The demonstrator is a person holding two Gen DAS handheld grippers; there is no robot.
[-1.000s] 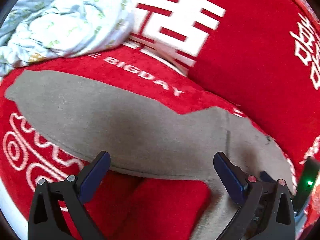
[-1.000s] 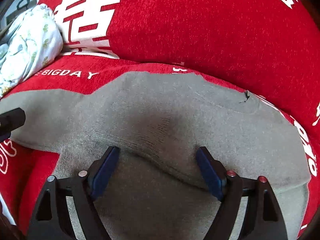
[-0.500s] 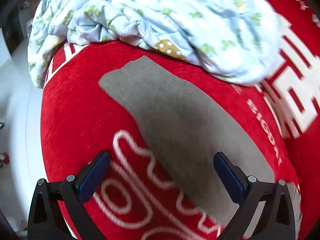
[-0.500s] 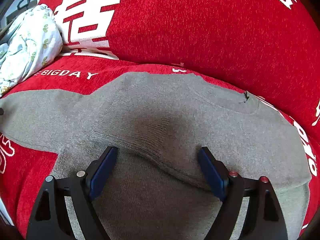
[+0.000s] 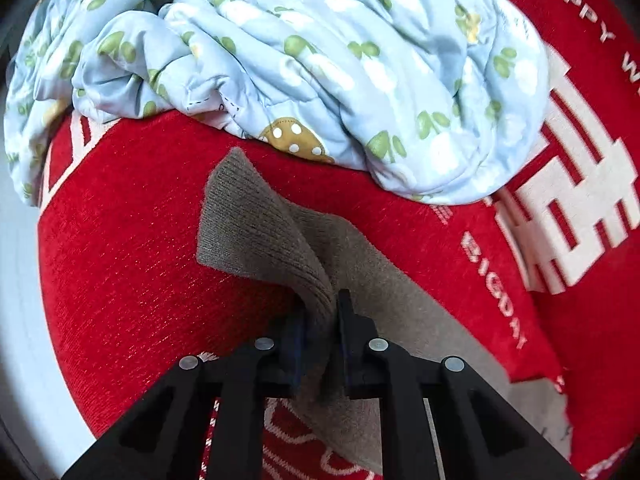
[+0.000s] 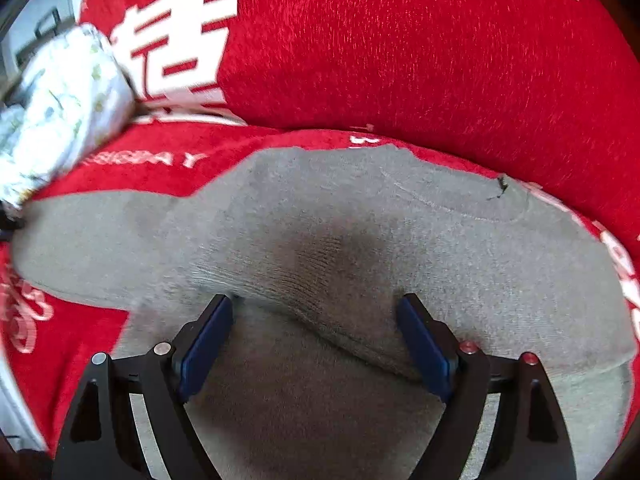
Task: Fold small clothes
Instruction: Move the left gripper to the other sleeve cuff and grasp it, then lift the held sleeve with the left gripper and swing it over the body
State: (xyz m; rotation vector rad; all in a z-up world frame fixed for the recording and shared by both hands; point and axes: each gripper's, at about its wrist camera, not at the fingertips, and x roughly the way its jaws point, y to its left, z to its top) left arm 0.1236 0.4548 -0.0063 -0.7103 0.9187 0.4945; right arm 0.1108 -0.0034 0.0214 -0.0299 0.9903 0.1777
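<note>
Your left gripper [image 5: 320, 320] has just closed its jaws on the ribbed cuff of the grey garment [image 5: 260, 232], which lifts off the red cover [image 5: 120, 260] below the blue quilt [image 5: 300, 48]. The garment lies flat across the cover. Your right gripper [image 6: 316, 340] hovers over its middle, jaws wide apart; whether the fingertips [image 6: 212, 320] touch the knit is hard to tell.

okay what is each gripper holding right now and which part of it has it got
The left gripper, jaws just closed, pinches the grey knitted garment at its sleeve end near the ribbed cuff. The right gripper holds nothing; its jaws stand open over the garment's body.
</note>
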